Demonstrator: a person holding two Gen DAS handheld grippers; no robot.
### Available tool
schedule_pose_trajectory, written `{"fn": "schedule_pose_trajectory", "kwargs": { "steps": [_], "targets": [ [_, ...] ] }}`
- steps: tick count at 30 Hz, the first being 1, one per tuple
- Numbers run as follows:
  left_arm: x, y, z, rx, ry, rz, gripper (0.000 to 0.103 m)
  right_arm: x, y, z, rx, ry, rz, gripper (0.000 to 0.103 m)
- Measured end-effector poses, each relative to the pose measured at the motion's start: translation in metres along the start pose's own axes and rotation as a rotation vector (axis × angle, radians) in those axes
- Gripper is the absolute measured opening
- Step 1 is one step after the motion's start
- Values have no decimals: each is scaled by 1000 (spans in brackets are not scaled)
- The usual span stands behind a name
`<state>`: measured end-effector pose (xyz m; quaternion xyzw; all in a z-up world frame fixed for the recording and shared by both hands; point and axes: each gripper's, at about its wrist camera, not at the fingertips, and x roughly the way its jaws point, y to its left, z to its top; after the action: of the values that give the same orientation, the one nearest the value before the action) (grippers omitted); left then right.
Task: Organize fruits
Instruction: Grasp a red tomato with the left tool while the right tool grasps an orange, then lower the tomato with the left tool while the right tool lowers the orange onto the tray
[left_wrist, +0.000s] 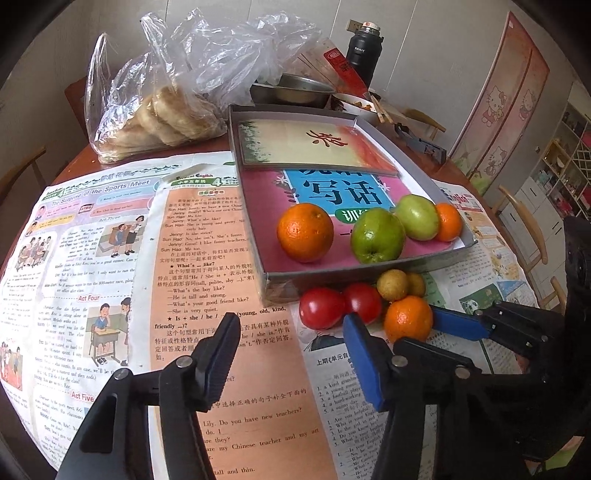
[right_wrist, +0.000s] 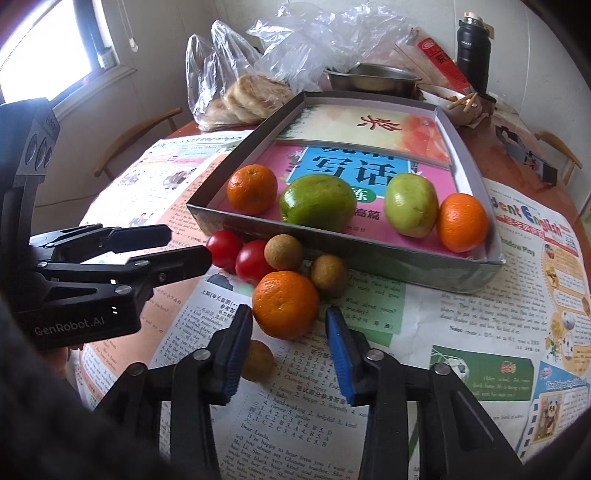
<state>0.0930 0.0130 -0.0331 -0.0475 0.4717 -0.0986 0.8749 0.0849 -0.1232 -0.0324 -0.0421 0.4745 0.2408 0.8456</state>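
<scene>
A shallow grey box (right_wrist: 369, 249) holds two oranges (right_wrist: 252, 189) (right_wrist: 461, 222) and two green fruits (right_wrist: 317, 204) (right_wrist: 412, 204). In front of it on newspaper lie two red tomatoes (right_wrist: 240, 254), brown longans (right_wrist: 283, 252) and a loose orange (right_wrist: 285, 304). My right gripper (right_wrist: 290, 325) is open, its fingers on either side of that orange's near edge. My left gripper (left_wrist: 291, 328) is open and empty, left of the tomatoes (left_wrist: 321, 308). In the left wrist view the right gripper's blue finger (left_wrist: 458, 325) shows beside the loose orange (left_wrist: 408, 317); the box (left_wrist: 332, 275) lies beyond.
Newspapers (left_wrist: 110, 258) cover the round table. At the back stand plastic bags with flatbreads (left_wrist: 162, 118), a metal bowl (right_wrist: 373, 77), a black flask (right_wrist: 472, 48) and a dish with chopsticks (right_wrist: 458, 101). Books line the box floor. Wooden chairs surround the table.
</scene>
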Motion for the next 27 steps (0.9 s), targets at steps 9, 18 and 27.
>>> {"fn": "schedule_pose_trajectory", "kwargs": {
  "steps": [9,18,27],
  "targets": [
    [12,-8,6,22,11,-45,46,-4,-5,-3,-2,-11,1,38],
    [17,0,8,-16,23,-134,31,-13,-12,-6,12,-22,-8,38],
    [20,-9,9,22,22,-102,29,-16,-17,-7,30,-29,-11,37]
  ]
}}
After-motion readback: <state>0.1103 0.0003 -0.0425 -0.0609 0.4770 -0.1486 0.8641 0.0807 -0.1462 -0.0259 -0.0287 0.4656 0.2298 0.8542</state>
